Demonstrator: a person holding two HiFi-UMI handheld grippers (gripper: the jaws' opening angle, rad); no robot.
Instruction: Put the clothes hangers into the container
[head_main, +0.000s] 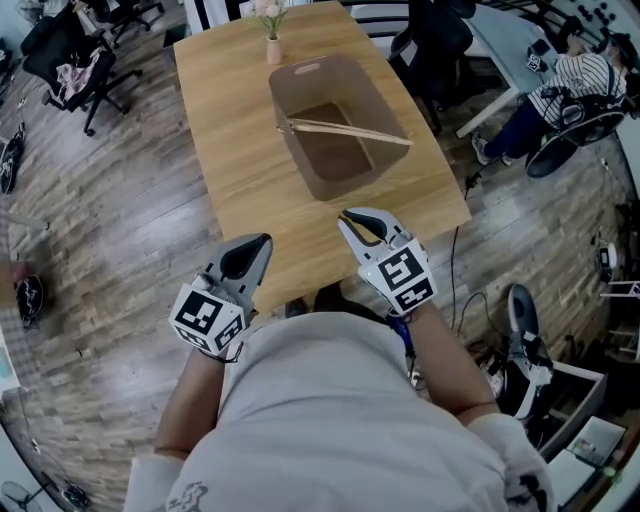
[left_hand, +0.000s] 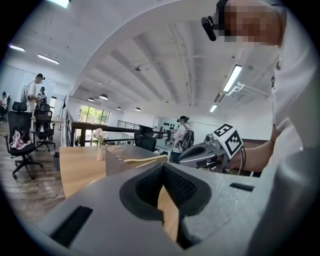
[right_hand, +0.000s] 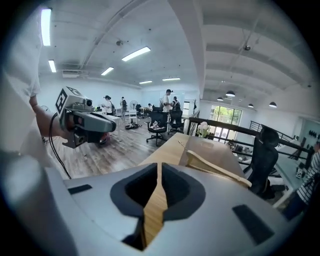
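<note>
A grey-brown open container (head_main: 385, 100) stands on the wooden table (head_main: 230, 150), with pale wooden clothes hangers (head_main: 345, 130) lying across its rim. Both grippers hover at the table's near edge, short of the container. My left gripper (head_main: 262, 243) has its tips together and holds nothing. The right gripper (head_main: 345, 218) also has its tips together, empty. In the left gripper view the jaws (left_hand: 161, 170) point at the container (left_hand: 117, 161) and hangers (left_hand: 145, 160). The right gripper view shows its jaws (right_hand: 159, 167) aimed along the table, the hangers (right_hand: 215, 167) to the right.
A small vase of flowers (head_main: 272, 40) stands behind the container at the table's far end. Office chairs (head_main: 75, 60) (head_main: 430, 40) stand left and right of the table. A seated person (head_main: 570, 85) is at the far right, and cables trail on the floor near the table's right corner.
</note>
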